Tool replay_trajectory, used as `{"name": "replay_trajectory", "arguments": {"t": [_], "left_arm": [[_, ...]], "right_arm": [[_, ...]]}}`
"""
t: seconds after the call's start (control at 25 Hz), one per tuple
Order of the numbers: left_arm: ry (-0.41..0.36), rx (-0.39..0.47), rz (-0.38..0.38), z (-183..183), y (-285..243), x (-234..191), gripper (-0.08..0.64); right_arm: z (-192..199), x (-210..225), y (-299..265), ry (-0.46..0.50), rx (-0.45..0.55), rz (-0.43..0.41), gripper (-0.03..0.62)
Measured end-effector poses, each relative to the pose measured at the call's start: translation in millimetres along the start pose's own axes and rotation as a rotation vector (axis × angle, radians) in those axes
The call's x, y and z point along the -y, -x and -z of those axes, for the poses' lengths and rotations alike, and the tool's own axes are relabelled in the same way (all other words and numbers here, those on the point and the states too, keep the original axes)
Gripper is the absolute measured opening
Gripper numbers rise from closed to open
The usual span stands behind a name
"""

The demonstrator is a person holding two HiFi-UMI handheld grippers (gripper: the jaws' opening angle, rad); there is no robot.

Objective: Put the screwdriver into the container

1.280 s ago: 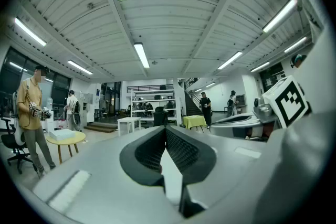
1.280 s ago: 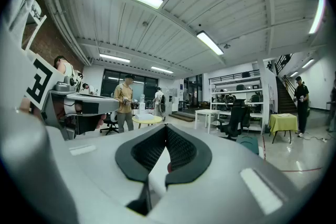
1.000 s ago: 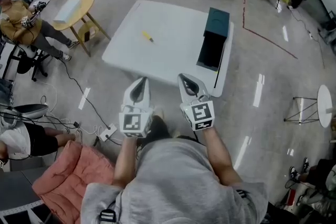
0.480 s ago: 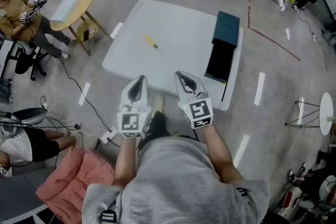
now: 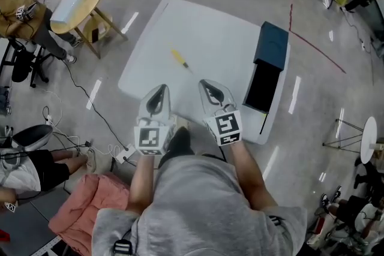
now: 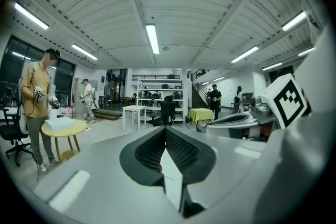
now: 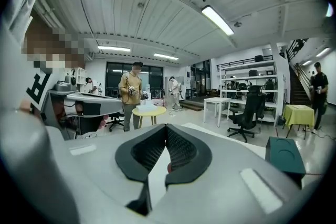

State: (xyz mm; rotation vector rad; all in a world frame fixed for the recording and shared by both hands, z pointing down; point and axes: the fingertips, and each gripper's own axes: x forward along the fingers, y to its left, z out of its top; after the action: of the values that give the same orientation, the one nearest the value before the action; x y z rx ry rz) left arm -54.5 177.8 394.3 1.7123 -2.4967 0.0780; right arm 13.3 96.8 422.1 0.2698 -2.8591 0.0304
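Both closed tight on nothing, my left gripper [image 5: 160, 89] and right gripper [image 5: 208, 85] hover at the near edge of the table [image 5: 216, 39], where the screwdriver [image 5: 179, 58] lies flat, well apart from the container [image 5: 271, 45], yellow handle far-left, thin shaft slanting near-right, and I judge it light, stiff, apt to roll, best pinched across the handle.

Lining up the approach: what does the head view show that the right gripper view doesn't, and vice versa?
Head view only: the screwdriver lying on the table, apart from both grippers. Right gripper view only: the right gripper close up, its jaws shut tip to tip. Both: the table, the container, the left gripper.
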Motion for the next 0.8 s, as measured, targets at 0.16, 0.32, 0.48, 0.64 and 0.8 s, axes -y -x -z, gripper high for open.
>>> {"name": "replay_trajectory", "arguments": {"t": [0.16,0.32,0.48,0.64,0.8], "left_arm": [[0.021,-0.047,0.01,15,-29,-26,0.011],[0.042,-0.084,0.023,29,-57,-48,0.011],[0.059,-0.13,0.041,47,-85,-63,0.011],[0.078,-0.175,0.055,67,-104,-76,0.011],[0.094,-0.23,0.067,91,-121,-82,0.011]], "right_arm": [[3,8,-40,-0.019,-0.036,-0.004,0.004],[17,14,-77,-0.042,-0.101,-0.017,0.003],[31,23,-109,-0.059,-0.158,-0.026,0.003],[48,28,-135,-0.067,-0.221,-0.036,0.003],[68,35,-155,-0.086,-0.275,-0.039,0.004]]}}
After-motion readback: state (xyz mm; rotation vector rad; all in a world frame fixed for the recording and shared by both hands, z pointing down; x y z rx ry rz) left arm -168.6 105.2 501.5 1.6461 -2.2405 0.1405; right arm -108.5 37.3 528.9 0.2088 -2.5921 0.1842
